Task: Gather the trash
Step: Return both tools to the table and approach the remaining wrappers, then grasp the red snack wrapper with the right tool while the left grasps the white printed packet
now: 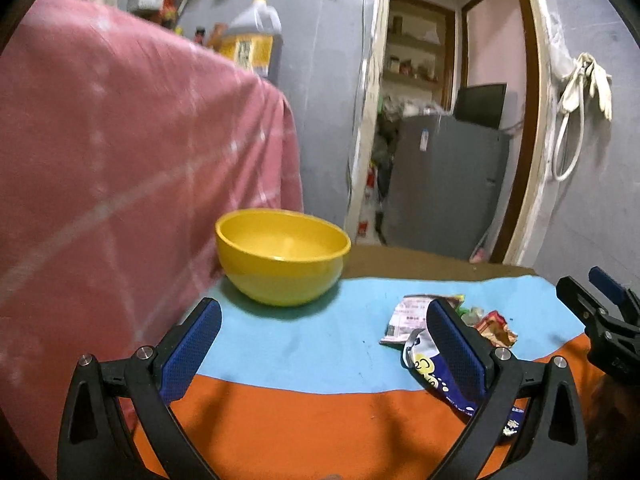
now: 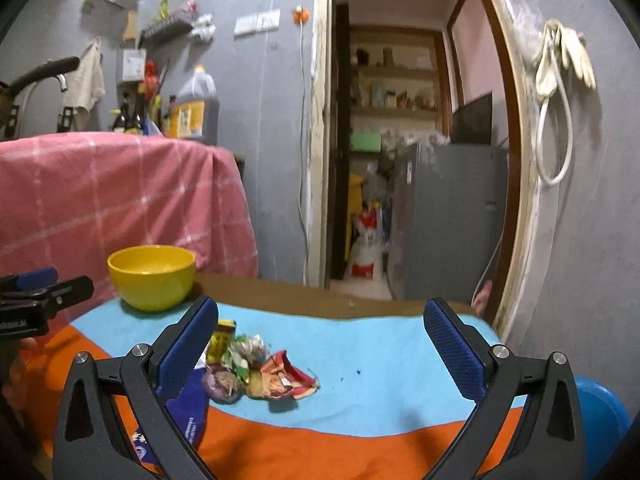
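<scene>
Both views sit low over the worktop (image 1: 328,344), which is covered in a light-blue and orange cloth, and face forward toward the grey wall and open doorway.

The left wrist view looks from the near left. The round yellow plastic bowl (image 1: 282,254) is close at centre, and the heap of crumpled snack wrappers (image 1: 436,328) is at lower right.

The right wrist view looks from further right. There the bowl (image 2: 152,276) is smaller, at middle left, and the wrappers (image 2: 256,368) lie just left of centre.

Each view catches the other tool at its edge. Both share the bowl, wrappers, pink checked cloth (image 1: 120,152), doorway and grey refrigerator (image 2: 448,216).
</scene>
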`<state>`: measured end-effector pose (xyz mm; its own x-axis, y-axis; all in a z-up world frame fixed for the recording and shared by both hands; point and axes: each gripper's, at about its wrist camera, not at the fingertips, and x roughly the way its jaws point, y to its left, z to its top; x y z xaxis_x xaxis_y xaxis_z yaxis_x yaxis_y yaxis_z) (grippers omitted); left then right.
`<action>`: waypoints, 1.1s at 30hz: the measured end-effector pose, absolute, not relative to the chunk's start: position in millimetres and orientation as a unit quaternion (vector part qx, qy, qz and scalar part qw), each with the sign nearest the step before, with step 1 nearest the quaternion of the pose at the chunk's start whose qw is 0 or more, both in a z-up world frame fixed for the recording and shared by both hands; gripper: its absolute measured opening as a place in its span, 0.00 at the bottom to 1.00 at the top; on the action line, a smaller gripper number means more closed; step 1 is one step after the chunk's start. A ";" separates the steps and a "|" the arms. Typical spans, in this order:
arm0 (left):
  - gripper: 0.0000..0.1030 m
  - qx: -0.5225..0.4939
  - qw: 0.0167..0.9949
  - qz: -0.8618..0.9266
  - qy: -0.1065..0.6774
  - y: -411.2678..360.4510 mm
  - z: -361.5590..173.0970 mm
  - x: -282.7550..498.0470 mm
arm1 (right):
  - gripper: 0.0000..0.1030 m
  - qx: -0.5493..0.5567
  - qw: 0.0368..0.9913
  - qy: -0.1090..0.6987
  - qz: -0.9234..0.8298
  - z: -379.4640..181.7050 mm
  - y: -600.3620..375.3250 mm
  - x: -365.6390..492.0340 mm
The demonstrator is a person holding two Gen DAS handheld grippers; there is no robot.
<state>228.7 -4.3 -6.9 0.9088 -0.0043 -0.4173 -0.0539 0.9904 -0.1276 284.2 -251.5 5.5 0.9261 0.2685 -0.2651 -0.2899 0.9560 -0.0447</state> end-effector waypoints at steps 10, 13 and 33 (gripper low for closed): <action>0.97 -0.084 0.940 -0.059 0.326 -23.1 -28.0 286.8 | 1.00 -0.027 0.954 0.254 0.158 -15.4 -254.8 327.7; 0.95 -0.090 0.923 -0.088 0.363 -28.6 -37.7 303.8 | 0.99 -0.026 0.939 0.296 0.170 -23.4 -252.6 340.6; 0.90 -0.075 0.899 -0.155 0.403 -57.6 -37.3 332.3 | 0.14 -0.035 0.894 0.388 0.222 -44.1 -245.4 358.8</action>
